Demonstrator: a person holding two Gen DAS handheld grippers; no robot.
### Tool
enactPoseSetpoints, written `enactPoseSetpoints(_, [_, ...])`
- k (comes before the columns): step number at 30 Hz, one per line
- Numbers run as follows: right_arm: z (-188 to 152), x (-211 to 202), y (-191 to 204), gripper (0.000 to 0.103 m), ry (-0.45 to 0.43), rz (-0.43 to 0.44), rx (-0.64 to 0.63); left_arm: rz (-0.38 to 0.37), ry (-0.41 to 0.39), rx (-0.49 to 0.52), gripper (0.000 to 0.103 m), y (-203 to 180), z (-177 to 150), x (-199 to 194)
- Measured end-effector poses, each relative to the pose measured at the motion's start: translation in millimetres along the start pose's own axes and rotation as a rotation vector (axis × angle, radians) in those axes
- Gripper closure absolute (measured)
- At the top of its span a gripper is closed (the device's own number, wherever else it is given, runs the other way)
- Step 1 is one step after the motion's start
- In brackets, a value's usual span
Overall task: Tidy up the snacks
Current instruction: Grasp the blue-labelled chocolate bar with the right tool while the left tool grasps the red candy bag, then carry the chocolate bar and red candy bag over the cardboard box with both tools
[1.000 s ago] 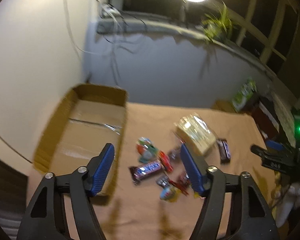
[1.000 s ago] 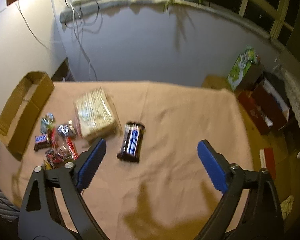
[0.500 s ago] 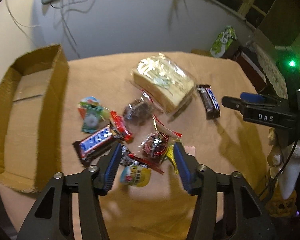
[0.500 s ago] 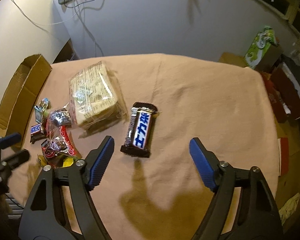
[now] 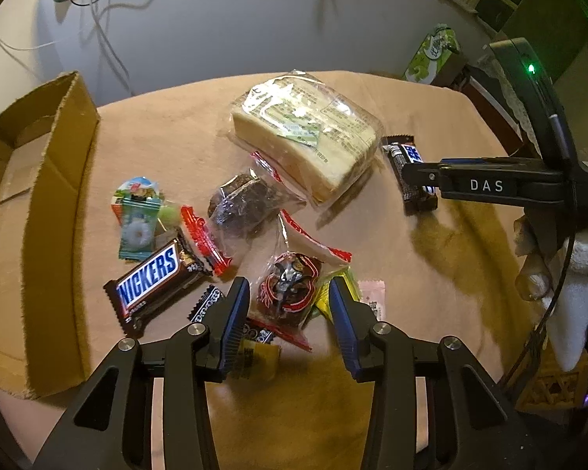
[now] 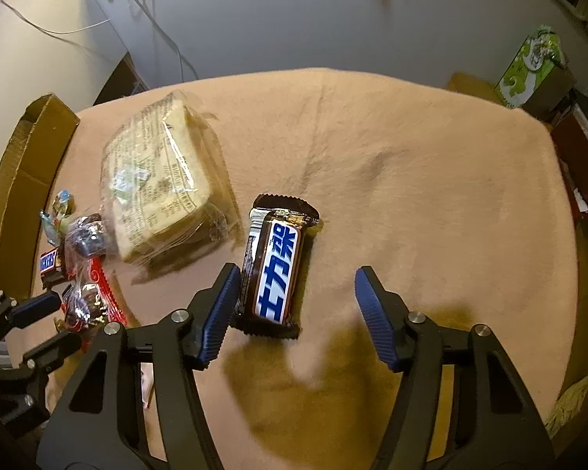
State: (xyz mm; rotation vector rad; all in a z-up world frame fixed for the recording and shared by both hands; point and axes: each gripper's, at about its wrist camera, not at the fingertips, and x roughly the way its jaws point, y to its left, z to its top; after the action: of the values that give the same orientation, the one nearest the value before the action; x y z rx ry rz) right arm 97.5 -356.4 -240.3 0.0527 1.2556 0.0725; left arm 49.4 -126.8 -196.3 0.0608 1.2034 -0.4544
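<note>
My left gripper (image 5: 288, 291) points down over a pile of snacks on the tan tablecloth (image 5: 431, 274). Its jaws are closing around a clear packet with red print and a dark snack (image 5: 288, 293), and the pads do not press on it. A yellow wrapper (image 5: 335, 293) lies by the right pad. My right gripper (image 6: 296, 284) hovers over a brown bar with blue Chinese lettering (image 6: 276, 274). Its jaws are closing with the bar between them: the left pad is at the bar's edge, and the right pad stands well clear.
An open cardboard box (image 5: 58, 196) stands at the table's left edge. A bagged loaf of bread (image 5: 305, 137) lies behind the pile, with a Snickers bar (image 5: 153, 278), a mint candy (image 5: 137, 227) and a dark cake packet (image 5: 243, 203). A green carton (image 6: 529, 66) stands beyond the table.
Both grippers have sunk toward the table and tipped further down, and their jaws have narrowed. The left one swung from the box to the snack pile. The right one closed in on the brown bar.
</note>
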Motion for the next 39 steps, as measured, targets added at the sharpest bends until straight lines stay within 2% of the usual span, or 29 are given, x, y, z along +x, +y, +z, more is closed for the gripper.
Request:
enactPoseSetpoints(4, [4, 7, 5, 0.040, 0.018, 0.015, 0.003, -0.003, 0.014, -0.006, 0.068, 3, 0, 8])
enactPoseSetpoints(9, [8, 14, 9, 0.053, 0.035, 0.025, 0.001, -0.021, 0.010, -0.025, 0.072, 10, -1, 9])
enactPoseSetpoints(12, [11, 18, 12, 0.054, 0.037, 0.021, 0.001, -0.026, 0.007, -0.028, 0.073, 9, -2, 9])
enactPoseSetpoints(13, [12, 17, 12, 0.056, 0.037, 0.023, 0.002, -0.030, 0.005, -0.032, 0.073, 10, -3, 9])
enactPoseSetpoints(15, [18, 19, 11, 0.069, 0.035, 0.017, 0.003, -0.033, 0.003, -0.041, 0.073, 10, -3, 8])
enactPoseSetpoints(18, [19, 19, 9, 0.073, 0.037, 0.034, 0.024, -0.033, -0.002, -0.042, 0.073, 12, -5, 7])
enactPoseSetpoints(32, [-3, -10, -1, 0.073, -0.008, 0.074, 0.066, -0.063, -0.040, -0.059, 0.074, 15, -9, -17])
enactPoseSetpoints(39, [-6, -38, 4, 0.073, -0.052, 0.086, 0.014, -0.066, -0.078, -0.090, 0.074, 25, -10, -38])
